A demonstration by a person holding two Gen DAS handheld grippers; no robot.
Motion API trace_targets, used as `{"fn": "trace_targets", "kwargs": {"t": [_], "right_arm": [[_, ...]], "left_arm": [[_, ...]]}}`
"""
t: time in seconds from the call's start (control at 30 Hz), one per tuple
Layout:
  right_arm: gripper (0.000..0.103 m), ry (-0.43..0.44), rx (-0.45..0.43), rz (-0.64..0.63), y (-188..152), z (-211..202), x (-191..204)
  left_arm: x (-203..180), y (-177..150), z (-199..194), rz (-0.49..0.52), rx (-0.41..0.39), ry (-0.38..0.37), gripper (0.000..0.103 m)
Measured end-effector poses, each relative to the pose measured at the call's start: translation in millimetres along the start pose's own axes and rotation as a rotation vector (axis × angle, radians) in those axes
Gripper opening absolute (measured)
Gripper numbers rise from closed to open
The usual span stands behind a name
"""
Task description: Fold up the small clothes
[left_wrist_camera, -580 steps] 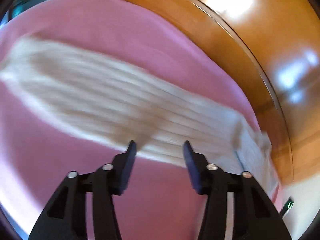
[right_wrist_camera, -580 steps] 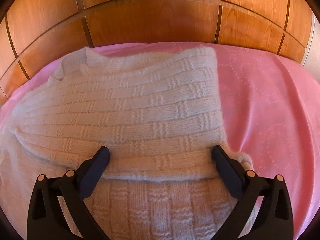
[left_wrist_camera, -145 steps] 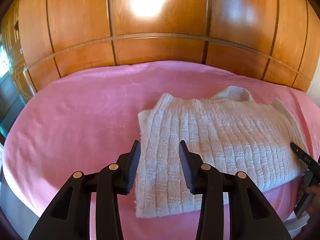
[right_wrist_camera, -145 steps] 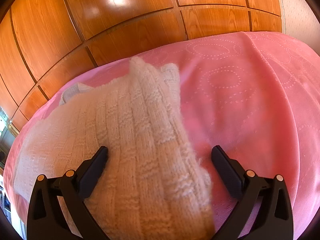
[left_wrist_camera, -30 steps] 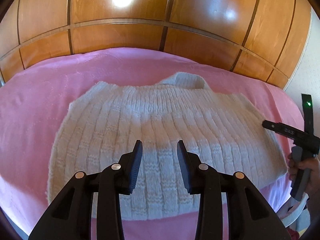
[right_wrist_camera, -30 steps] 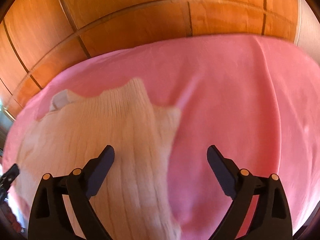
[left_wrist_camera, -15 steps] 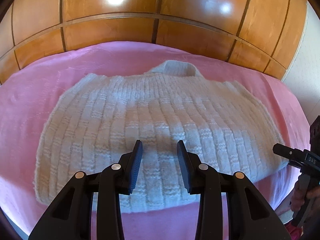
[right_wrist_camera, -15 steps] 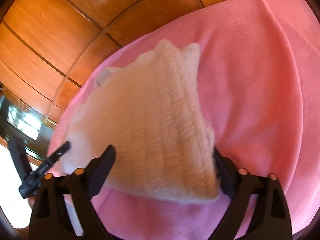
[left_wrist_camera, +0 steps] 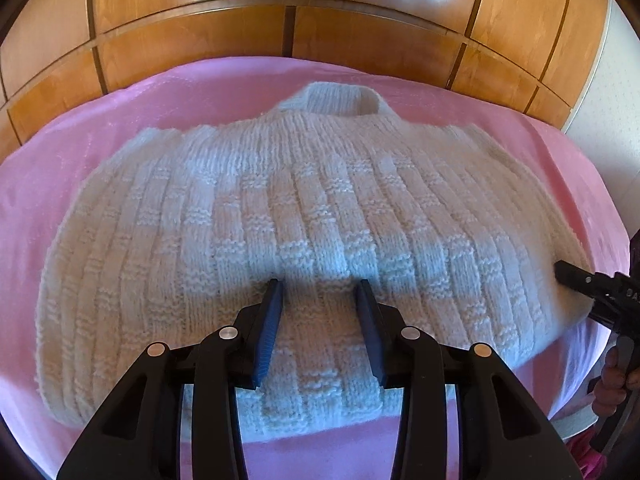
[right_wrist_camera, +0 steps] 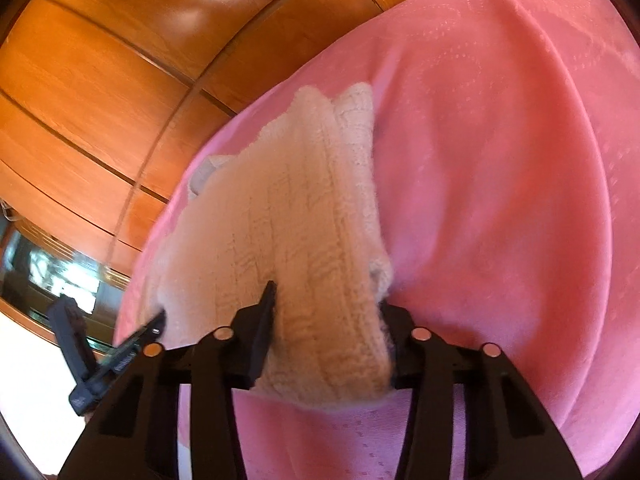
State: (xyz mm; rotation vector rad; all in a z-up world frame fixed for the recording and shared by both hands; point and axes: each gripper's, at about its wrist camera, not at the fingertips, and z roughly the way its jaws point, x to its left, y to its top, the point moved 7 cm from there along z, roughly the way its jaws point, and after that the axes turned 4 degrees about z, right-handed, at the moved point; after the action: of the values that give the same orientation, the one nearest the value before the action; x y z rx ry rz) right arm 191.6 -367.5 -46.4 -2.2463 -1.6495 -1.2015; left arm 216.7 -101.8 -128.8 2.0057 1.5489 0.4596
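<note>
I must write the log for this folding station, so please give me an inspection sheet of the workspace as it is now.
Surface: pink bedspread, patterned, lightly creased.
Job's things: one cream knitted sweater, sleeves folded in, collar toward the wooden panels.
Clutter: nothing seen.
Grippers: left tongs opening slightly, above the sweater's near middle, nothing between the jaws; right tongs closing on the sweater's right edge, knit bunched between the jaws.
Cables: nothing seen.
Surroundings: glossy wooden panels behind the bed; pale wall at right; a dark glass-fronted unit at the far left of the right wrist view.
</note>
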Motion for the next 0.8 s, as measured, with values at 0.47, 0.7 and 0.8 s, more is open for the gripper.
{"fn": "trace_targets", "kwargs": {"t": [0.47, 0.7, 0.8], "right_arm": [[0.02, 0.15, 0.042, -0.122, 18.0, -9.6, 100.1], [0.015, 0.22, 0.098, -0.327, -6.4, 28.2, 200.3], [0.015, 0.175, 0.146, -0.395, -31.6, 57.5, 211.5]], "left_arm": [[34.8, 1.7, -43.8, -0.209, -0.036, -0.289, 0.038], [67.3, 1.3, -73.6, -0.342, -0.095, -0.471, 0.058], [79.5, 0.4, -73.5, -0.424, -0.085, -0.54, 0.059]]}}
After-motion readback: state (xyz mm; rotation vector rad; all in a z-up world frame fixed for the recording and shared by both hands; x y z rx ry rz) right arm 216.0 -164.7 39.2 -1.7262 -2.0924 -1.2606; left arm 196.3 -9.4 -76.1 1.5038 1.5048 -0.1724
